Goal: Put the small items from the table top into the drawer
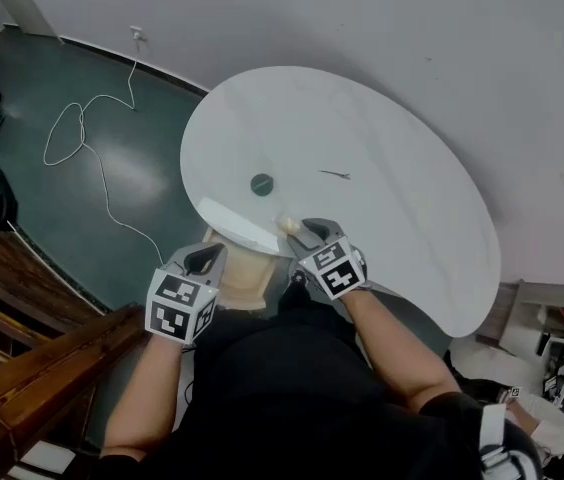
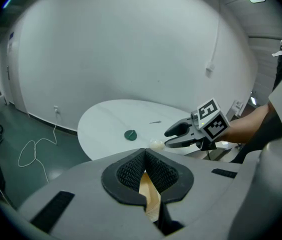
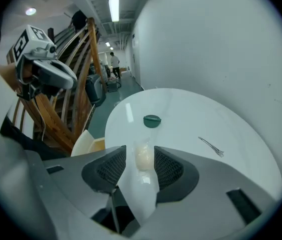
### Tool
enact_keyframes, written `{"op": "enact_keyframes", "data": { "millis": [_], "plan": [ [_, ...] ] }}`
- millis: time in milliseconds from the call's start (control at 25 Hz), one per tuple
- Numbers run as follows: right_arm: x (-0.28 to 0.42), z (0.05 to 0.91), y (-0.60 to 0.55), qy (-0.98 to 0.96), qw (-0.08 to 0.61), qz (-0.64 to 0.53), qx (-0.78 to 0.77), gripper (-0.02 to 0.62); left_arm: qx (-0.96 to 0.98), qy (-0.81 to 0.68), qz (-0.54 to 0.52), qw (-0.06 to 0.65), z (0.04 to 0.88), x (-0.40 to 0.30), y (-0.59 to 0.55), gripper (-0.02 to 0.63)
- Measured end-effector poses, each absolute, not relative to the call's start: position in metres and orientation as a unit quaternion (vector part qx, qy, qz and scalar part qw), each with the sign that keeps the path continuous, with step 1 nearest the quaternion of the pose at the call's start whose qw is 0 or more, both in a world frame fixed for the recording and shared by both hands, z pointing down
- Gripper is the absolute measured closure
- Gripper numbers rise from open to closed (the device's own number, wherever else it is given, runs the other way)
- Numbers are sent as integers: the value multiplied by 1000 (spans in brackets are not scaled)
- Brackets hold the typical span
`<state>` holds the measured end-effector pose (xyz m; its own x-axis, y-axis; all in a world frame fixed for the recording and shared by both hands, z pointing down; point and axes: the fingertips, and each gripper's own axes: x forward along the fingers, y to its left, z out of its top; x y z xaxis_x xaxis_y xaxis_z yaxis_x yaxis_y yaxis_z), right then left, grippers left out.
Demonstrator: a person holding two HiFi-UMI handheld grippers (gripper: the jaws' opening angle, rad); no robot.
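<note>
Nearest the person, the left gripper [image 2: 144, 154] hangs over the open wooden drawer [image 1: 247, 273]. Its jaws are closed tip to tip on nothing, so it appears to be idle and keeping clear of the drop zone. Just beside it, the right gripper [image 3: 140, 151] reaches over the near rim of the white table [image 1: 392, 228]. Its jaws are spread and straddle a pale lump [image 1: 288, 225] without yet pinching it, which looks like the line-up for a grasp. The lump is small, cream-coloured, rounded and faintly translucent, and it sits right at the table edge above the drawer, so the carry should be short. Farther across the table top lie two more small items, well apart from each other: a dark green disc [image 1: 262, 184] and, beyond it, a thin metal pin [image 1: 335, 175]. Both are untouched, so the job seems to be at an early stage.
</note>
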<state>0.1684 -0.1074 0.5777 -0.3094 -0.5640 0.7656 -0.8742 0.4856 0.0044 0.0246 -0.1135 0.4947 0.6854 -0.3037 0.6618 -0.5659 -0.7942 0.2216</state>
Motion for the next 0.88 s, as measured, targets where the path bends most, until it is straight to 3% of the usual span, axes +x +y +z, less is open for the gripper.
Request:
{"op": "enact_keyframes", "data": {
  "millis": [200, 440, 880],
  "plan": [
    [170, 605, -118, -774, 429, 190, 426, 411, 883, -271, 314, 220, 495, 10, -112, 592],
    [167, 624, -122, -774, 452, 191, 401, 408, 873, -296, 312, 232, 495, -5, -111, 592],
    [160, 616, -119, -772, 419, 222, 423, 426, 874, -295, 300, 243, 496, -18, -106, 592]
  ]
}}
